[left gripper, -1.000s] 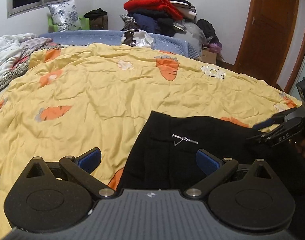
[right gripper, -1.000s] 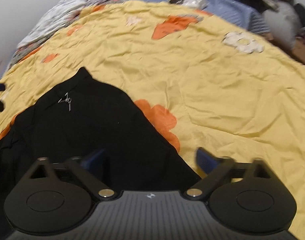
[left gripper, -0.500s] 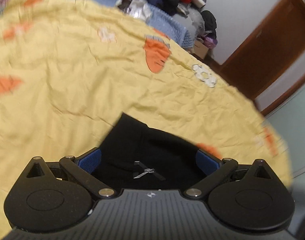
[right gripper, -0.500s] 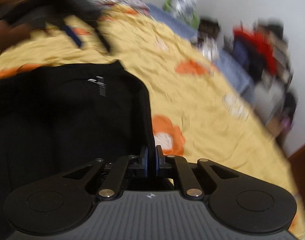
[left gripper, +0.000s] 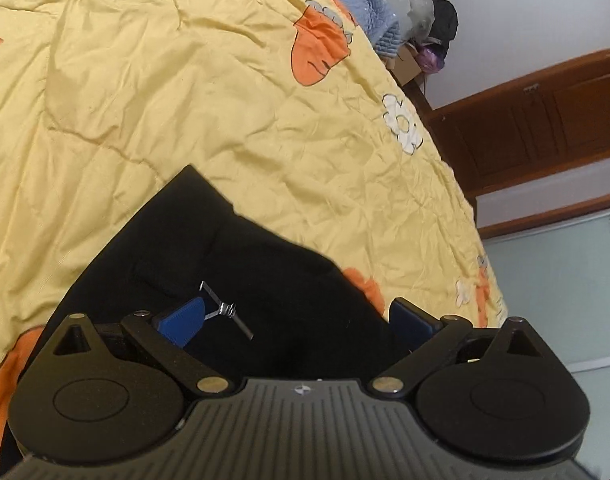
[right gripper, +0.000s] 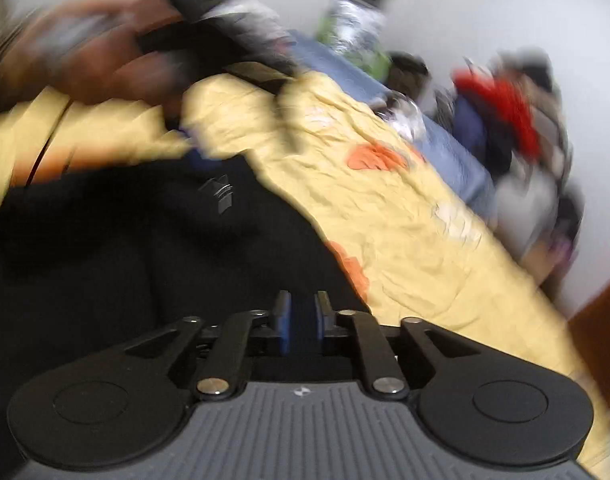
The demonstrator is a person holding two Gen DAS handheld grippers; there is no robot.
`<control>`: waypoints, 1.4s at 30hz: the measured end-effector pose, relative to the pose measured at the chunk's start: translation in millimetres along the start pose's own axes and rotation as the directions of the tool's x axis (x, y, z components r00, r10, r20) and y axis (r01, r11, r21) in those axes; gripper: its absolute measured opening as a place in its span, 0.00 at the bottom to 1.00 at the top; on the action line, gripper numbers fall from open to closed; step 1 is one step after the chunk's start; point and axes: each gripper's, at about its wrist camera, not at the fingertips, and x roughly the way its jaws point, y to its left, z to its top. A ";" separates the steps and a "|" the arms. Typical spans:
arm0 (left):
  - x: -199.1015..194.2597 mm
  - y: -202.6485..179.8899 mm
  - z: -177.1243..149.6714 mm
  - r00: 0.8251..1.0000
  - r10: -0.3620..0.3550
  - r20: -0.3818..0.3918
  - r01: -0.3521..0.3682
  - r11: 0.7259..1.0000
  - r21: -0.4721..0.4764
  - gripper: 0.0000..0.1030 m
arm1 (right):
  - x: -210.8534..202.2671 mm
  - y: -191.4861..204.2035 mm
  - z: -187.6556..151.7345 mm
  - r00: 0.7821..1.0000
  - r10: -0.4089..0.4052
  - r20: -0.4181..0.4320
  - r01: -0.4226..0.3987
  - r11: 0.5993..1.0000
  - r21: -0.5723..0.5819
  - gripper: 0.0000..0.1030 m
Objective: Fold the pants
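Two grippers work over black pants [left gripper: 241,280] lying on a yellow quilt [left gripper: 185,92] on the bed, at its near edge. The left gripper [left gripper: 301,326] stands with its jaws wide apart above the cloth, one blue pad beside the silver hook clasp [left gripper: 225,309] at the waistband; nothing is pinched between them. The right gripper [right gripper: 303,320] sits at the pants' right edge, where black cloth meets quilt. Its jaws are nearly together and opening, with a narrow gap between the pads. That view is blurred, and I cannot tell whether any cloth sits in the gap.

The step in hand looks like taking hold of the waist end for a fold. To do it well, each gripper should close on the full thickness of cloth at a corner or edge, not on the top layer alone and not on the quilt beneath. The left gripper would do better gripping fabric beside the clasp than the metal itself, which could slip. Both ends should then be carried at the same level, so the fold comes out straight.

No container takes part. A cardboard box [left gripper: 409,60] stands beyond the bed's far corner; its contents are not visible.
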 end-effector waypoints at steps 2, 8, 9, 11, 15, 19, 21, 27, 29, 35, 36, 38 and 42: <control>-1.9 -1.3 -2.0 1.000 0.008 0.001 -0.008 1.000 0.018 0.97 | 24.5 -45.1 4.2 0.989 0.148 -0.018 -0.143 0.976 0.165 0.45; -4.9 -3.9 3.6 0.998 0.047 0.040 -0.049 0.997 0.059 0.98 | 106.1 -97.4 11.9 0.953 0.280 -0.114 -0.237 0.927 0.290 0.76; -3.1 -3.5 5.9 0.999 0.040 0.032 -0.042 0.997 0.058 0.98 | 116.2 -97.9 11.7 0.940 0.312 -0.136 -0.264 0.920 0.289 0.74; 2.6 -2.9 10.6 0.999 0.030 0.018 -0.031 0.998 0.049 0.99 | 126.7 -88.6 8.5 0.918 0.347 -0.193 -0.295 0.921 0.252 0.58; 18.1 1.9 18.1 0.999 0.011 -0.031 -0.011 1.000 0.004 0.99 | 119.3 -70.0 14.5 0.936 0.310 -0.169 -0.287 0.947 0.147 0.09; 27.4 9.9 22.6 0.997 -0.018 -0.070 0.014 0.998 -0.054 0.99 | 77.3 -9.4 10.9 0.978 0.160 -0.137 -0.173 0.980 -0.095 0.08; 28.5 13.7 25.4 0.997 -0.032 -0.073 0.025 0.996 -0.086 0.99 | 55.4 26.2 5.2 0.994 0.062 -0.093 -0.084 0.964 -0.251 0.08; 30.7 22.1 28.3 0.992 -0.078 -0.095 0.063 0.987 -0.146 0.91 | 12.1 86.3 -5.1 1.000 -0.012 0.019 0.019 0.903 -0.429 0.07; 23.1 16.8 21.9 0.995 -0.050 -0.082 0.042 0.994 -0.096 0.66 | 4.7 93.1 -8.8 0.999 -0.030 0.029 0.039 0.894 -0.446 0.07; 1.8 17.9 -6.1 0.998 -0.033 -0.055 0.031 0.999 -0.036 0.07 | -4.0 105.2 -14.8 0.994 -0.083 0.069 0.105 0.893 -0.437 0.07; -9.3 16.0 -15.2 1.000 -0.025 -0.013 0.025 1.000 -0.012 0.05 | -5.6 108.3 -16.8 0.993 -0.096 0.070 0.117 0.891 -0.438 0.07; -36.7 9.5 -40.3 0.998 -0.013 0.069 0.009 0.998 0.061 0.05 | -13.7 113.9 -20.3 0.992 -0.105 0.070 0.124 0.898 -0.421 0.07; -91.6 8.5 -100.2 0.985 -0.011 0.171 -0.025 0.978 0.207 0.05 | -46.4 133.7 -29.4 0.992 -0.085 0.092 0.114 0.920 -0.374 0.07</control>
